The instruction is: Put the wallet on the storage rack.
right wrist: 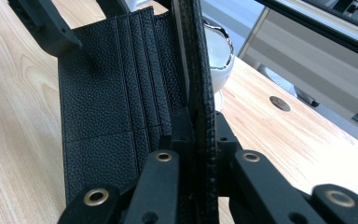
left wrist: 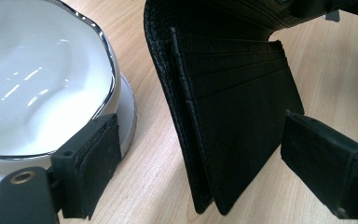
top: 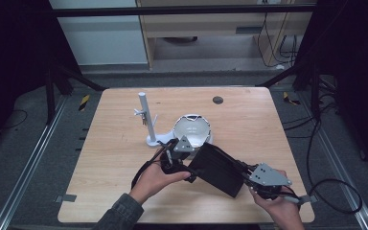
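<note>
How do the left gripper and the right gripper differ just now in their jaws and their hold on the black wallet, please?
The left gripper has its jaws spread wide, with a flap of the black wallet between them untouched; the right gripper is shut on the wallet's edge. The left gripper sits beside the white bowl; the right gripper is at the wallet's end away from the bowl. Both have black jaws and are hand-held.

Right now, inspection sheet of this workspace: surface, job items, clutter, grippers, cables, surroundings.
Surface: wooden table, small dark round disc near far edge.
Job's things: black wallet, open, card slots showing.
Clutter: white bowl; white stand with upright post.
Grippers: right gripper shut on the wallet's flap; left gripper open, jaws either side of the wallet.
Cables: black cable trailing off the right edge.
Surroundings: dark floor, metal rails, wooden cabinet behind.
</note>
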